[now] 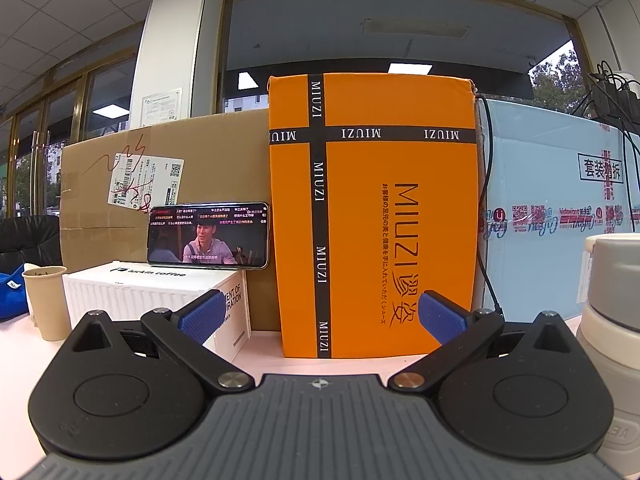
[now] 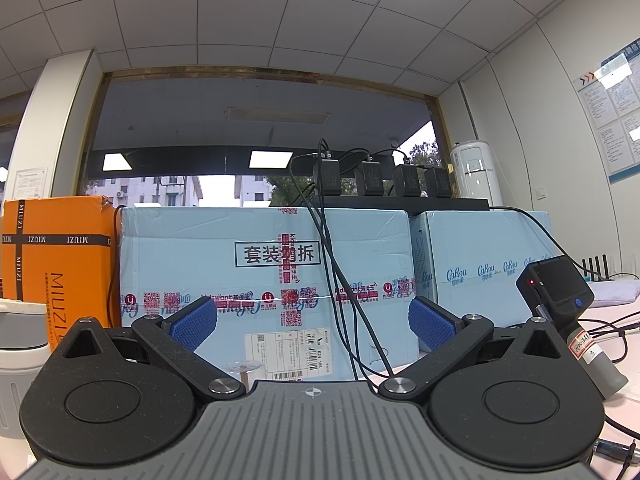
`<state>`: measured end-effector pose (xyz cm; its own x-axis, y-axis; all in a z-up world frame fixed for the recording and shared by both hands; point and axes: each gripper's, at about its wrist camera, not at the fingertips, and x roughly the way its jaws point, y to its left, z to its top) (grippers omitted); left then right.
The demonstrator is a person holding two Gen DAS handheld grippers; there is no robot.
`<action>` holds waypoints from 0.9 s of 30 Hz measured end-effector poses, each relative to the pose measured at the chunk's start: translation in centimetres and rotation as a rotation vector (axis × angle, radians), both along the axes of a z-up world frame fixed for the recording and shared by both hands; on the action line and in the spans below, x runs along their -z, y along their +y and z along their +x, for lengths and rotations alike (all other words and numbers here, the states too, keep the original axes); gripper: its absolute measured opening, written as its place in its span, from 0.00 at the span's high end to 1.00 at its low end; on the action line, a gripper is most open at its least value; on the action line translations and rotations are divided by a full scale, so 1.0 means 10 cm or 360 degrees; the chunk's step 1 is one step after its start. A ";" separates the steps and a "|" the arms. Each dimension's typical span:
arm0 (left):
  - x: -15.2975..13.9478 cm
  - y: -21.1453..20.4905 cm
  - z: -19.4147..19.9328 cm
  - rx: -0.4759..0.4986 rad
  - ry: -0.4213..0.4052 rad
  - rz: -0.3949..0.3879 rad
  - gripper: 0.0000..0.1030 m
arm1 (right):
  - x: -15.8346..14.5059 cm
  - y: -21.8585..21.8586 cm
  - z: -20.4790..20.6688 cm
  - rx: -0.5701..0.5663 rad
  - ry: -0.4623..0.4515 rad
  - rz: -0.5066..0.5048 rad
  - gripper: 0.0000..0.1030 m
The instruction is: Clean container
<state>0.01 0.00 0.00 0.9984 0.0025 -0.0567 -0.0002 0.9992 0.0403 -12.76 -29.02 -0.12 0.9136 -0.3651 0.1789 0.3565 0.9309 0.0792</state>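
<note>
A white and grey insulated container with a grey lid stands on the pink table at the right edge of the left wrist view [image 1: 610,320] and at the left edge of the right wrist view [image 2: 18,360]. My left gripper [image 1: 320,316] is open and empty, pointing at the orange MIUZI box [image 1: 372,216]. My right gripper [image 2: 312,322] is open and empty, pointing at a light blue carton [image 2: 264,280]. A small clear glass object [image 2: 244,372] sits low between the right fingers, mostly hidden.
A paper cup [image 1: 48,300], a white luckin coffee box [image 1: 152,296] and a phone [image 1: 208,236] playing video sit left. A brown carton [image 1: 160,176] stands behind. Cables [image 2: 344,280], chargers [image 2: 376,178] and a black handheld device [image 2: 568,300] are right.
</note>
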 end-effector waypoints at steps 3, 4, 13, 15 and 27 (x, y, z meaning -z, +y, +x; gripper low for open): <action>0.00 0.00 0.01 -0.0001 -0.0001 0.0001 0.00 | 0.00 0.00 0.00 0.0000 0.0000 0.0000 0.00; 0.00 0.00 0.01 -0.0001 -0.0001 0.0002 0.00 | 0.00 0.00 0.00 0.0000 0.0000 0.0000 0.00; 0.01 0.01 0.00 -0.0004 -0.0002 -0.0004 0.00 | -0.01 0.00 -0.01 0.0000 0.0001 0.0002 0.00; 0.01 0.02 -0.01 -0.0004 -0.0002 -0.0004 0.00 | -0.01 0.00 0.00 0.0000 0.0002 0.0002 0.00; 0.01 0.01 0.00 -0.0007 0.0006 -0.0008 0.00 | 0.00 -0.01 0.01 0.0000 0.0001 0.0006 0.00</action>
<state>0.00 0.08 -0.11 0.9982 0.0064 -0.0603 -0.0042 0.9994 0.0356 -12.67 -29.13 -0.13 0.9137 -0.3657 0.1772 0.3564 0.9307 0.0825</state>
